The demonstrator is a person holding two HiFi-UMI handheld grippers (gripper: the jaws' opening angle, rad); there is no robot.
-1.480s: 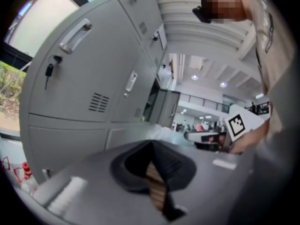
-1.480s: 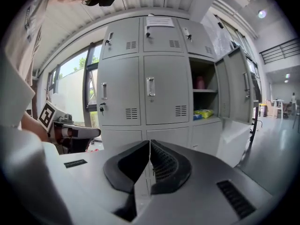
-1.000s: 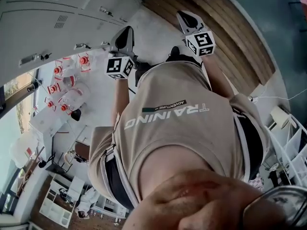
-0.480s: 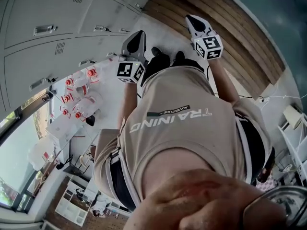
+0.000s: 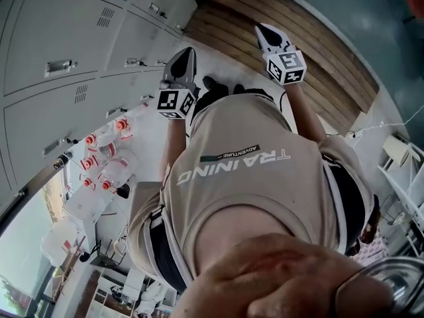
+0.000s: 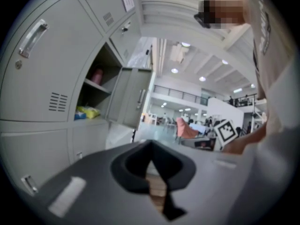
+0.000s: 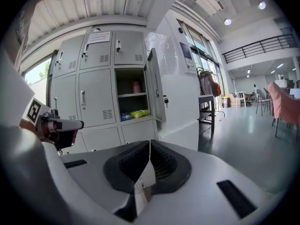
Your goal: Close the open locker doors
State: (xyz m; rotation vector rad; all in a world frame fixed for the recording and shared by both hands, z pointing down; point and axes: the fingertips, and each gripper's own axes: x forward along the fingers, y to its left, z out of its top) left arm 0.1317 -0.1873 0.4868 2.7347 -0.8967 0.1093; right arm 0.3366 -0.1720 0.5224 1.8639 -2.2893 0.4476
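In the head view, the left gripper (image 5: 184, 61) and the right gripper (image 5: 268, 37) were held out ahead of the person, with the bank of lockers (image 5: 59, 58) off to the left.

In the left gripper view, the jaws were pressed together with nothing between them. The open locker (image 6: 96, 95) stood up and to the left of them, well apart, its door (image 6: 131, 97) swung outward. A pink bottle (image 6: 97, 75) and a yellow packet (image 6: 86, 111) sat inside.

In the right gripper view, that gripper's jaws were also closed on nothing. The open locker stood straight ahead above them, well apart, with its door hanging to the right.
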